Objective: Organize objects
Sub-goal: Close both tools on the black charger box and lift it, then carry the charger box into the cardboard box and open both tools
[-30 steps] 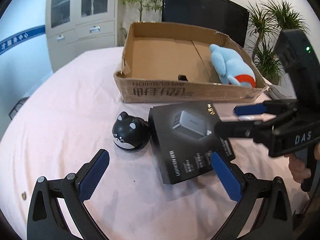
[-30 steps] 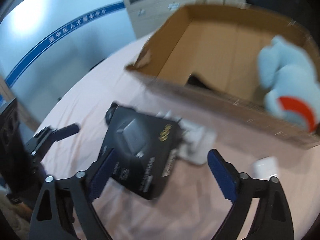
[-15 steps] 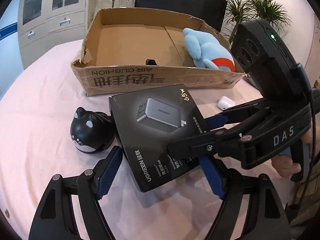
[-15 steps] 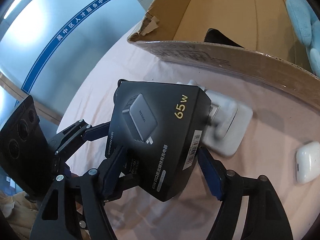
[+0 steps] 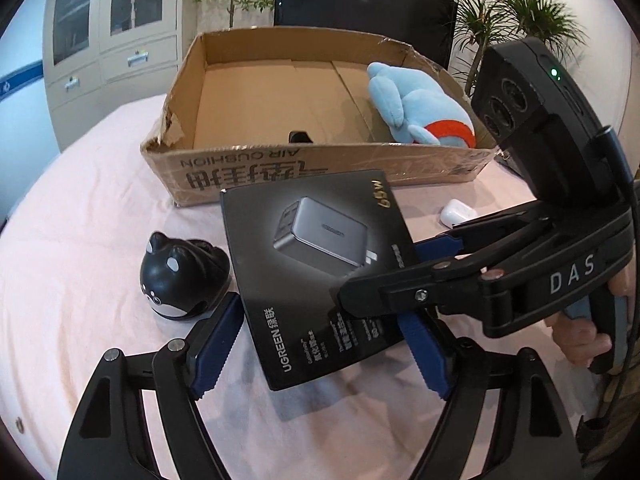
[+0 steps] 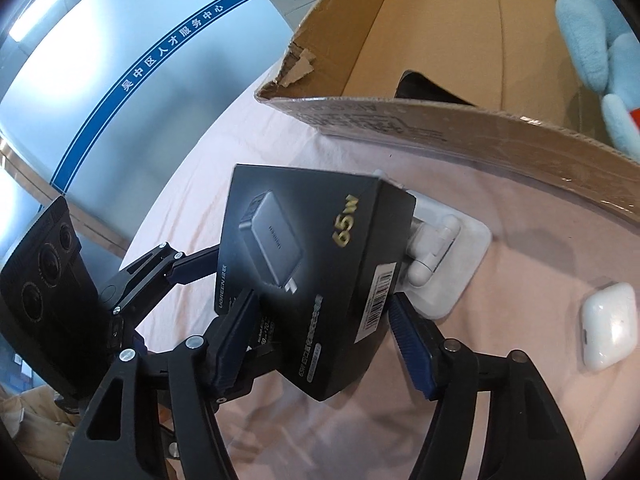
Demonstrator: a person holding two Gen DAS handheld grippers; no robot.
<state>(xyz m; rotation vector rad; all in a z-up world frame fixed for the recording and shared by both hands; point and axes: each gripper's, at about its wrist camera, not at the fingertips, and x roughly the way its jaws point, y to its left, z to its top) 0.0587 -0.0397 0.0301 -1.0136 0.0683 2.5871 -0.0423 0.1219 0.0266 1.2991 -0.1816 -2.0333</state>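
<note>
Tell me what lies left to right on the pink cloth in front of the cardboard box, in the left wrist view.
Black cat-shaped toy → black charger box → white earbuds case, partly hidden behind the right gripper.

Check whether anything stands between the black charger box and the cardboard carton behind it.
Nothing lies between the charger box and the carton; only the carton's near wall must be cleared. The black toy sits aside.

Matt black cardboard charger box (image 5: 320, 264), torn brown corrugated carton (image 5: 256, 176), fluffy blue plush toy (image 5: 416, 108), glossy white plastic earbud case (image 6: 608, 326), soft pink tablecloth (image 5: 80, 208)
</note>
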